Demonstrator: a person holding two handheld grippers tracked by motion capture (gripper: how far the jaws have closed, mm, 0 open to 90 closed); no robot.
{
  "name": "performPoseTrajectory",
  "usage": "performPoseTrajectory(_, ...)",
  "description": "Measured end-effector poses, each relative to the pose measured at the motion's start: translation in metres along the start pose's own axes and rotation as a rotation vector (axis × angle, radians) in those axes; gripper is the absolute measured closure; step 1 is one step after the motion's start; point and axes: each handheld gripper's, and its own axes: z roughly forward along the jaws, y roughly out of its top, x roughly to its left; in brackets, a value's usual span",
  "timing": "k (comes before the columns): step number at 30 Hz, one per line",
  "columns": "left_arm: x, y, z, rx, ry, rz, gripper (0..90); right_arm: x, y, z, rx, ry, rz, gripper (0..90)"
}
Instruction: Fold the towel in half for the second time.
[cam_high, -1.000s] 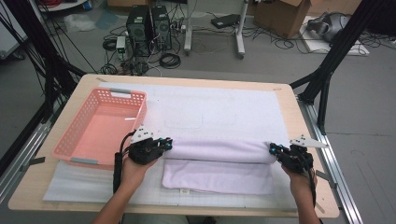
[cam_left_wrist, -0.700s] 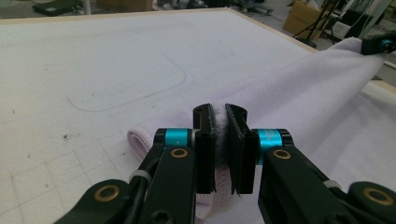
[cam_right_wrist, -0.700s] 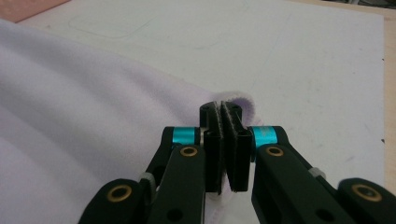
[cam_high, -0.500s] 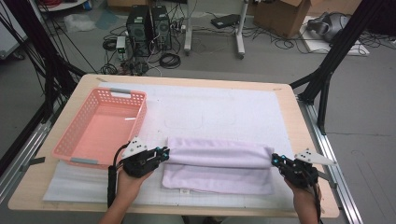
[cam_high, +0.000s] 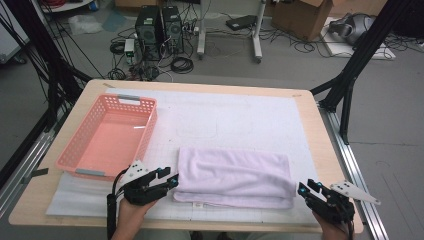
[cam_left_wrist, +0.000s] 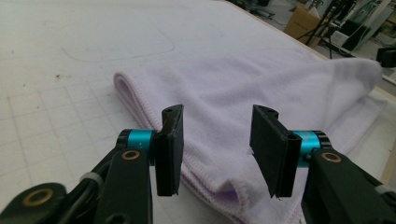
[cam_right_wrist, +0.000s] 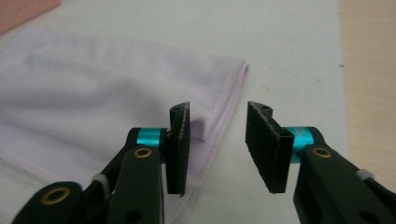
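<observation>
Wooden table (cam_high: 320, 150) w/ white mat (cam_high: 250, 115); folded lilac towel (cam_high: 235, 175) laid on the mat's near half, right of the pink basket (cam_high: 107, 137).

L gripper (cam_high: 172, 181) is held at the towel's left end, R gripper (cam_high: 301, 189) at its right end. Both sets of jaws have just been opening and are seen parted. In the L gripper view the towel edge (cam_left_wrist: 210, 182) lies between the jaws, not pinched; in the R gripper view the hem (cam_right_wrist: 219, 126) sits in the gap, untouched.
</observation>
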Motion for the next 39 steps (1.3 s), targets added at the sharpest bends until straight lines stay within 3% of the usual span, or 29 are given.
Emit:
performPoseTrajectory(2, -0.001, -0.003, 0.002, 0.020, -0.004, -0.011, 52.5, 0.001, 0.000, -0.002, -0.006, 0.014, 0.016, 56.1)
performPoseTrajectory(4, -0.004, -0.005, 0.005, 0.049, -0.010, -0.004, 52.0, 0.006, -0.001, 0.001, 0.003, 0.042, -0.001, 56.0)
performPoseTrajectory(7, -0.008, -0.007, 0.011, 0.092, -0.024, 0.007, 52.0, 0.017, 0.000, 0.011, 0.042, 0.083, -0.044, 56.0)
performPoseTrajectory(9, -0.010, -0.010, 0.016, 0.147, -0.019, 0.017, 52.2, 0.023, 0.000, 0.020, 0.076, 0.084, -0.080, 58.8)
performPoseTrajectory(11, -0.010, -0.014, 0.021, 0.209, -0.016, 0.030, 58.0, 0.023, -0.002, 0.028, 0.126, 0.068, -0.112, 65.5)
performPoseTrajectory(14, -0.011, -0.013, 0.019, 0.218, -0.017, 0.059, 78.3, 0.015, -0.007, 0.034, 0.193, 0.072, -0.111, 79.7)
performPoseTrajectory(16, -0.013, -0.011, 0.017, 0.208, -0.015, 0.068, 83.4, 0.011, -0.008, 0.033, 0.202, 0.082, -0.107, 83.3)
performPoseTrajectory(23, -0.014, -0.008, -0.004, 0.165, -0.063, 0.037, 84.1, 0.019, 0.000, 0.011, 0.192, 0.109, -0.135, 83.3)
performPoseTrajectory(25, -0.016, -0.012, -0.008, 0.157, -0.073, 0.049, 83.5, 0.020, -0.001, 0.007, 0.195, 0.102, -0.143, 74.4)
performPoseTrajectory(27, -0.015, -0.013, -0.008, 0.153, -0.069, 0.044, 75.0, 0.020, -0.003, 0.006, 0.184, 0.043, -0.136, 58.9)
performPoseTrajectory(30, -0.011, -0.011, -0.008, 0.131, -0.051, 0.029, 62.8, 0.012, -0.003, 0.003, 0.124, 0.028, -0.076, 52.4)
performPoseTrajectory(33, -0.008, -0.009, -0.007, 0.106, -0.039, 0.033, 60.7, 0.007, -0.001, 0.003, 0.069, -0.015, -0.083, 53.4)
performPoseTrajectory(39, -0.001, 0.001, 0.004, 0.067, -0.023, 0.033, 55.7, 0.000, 0.005, 0.020, 0.076, -0.022, -0.093, 55.7)
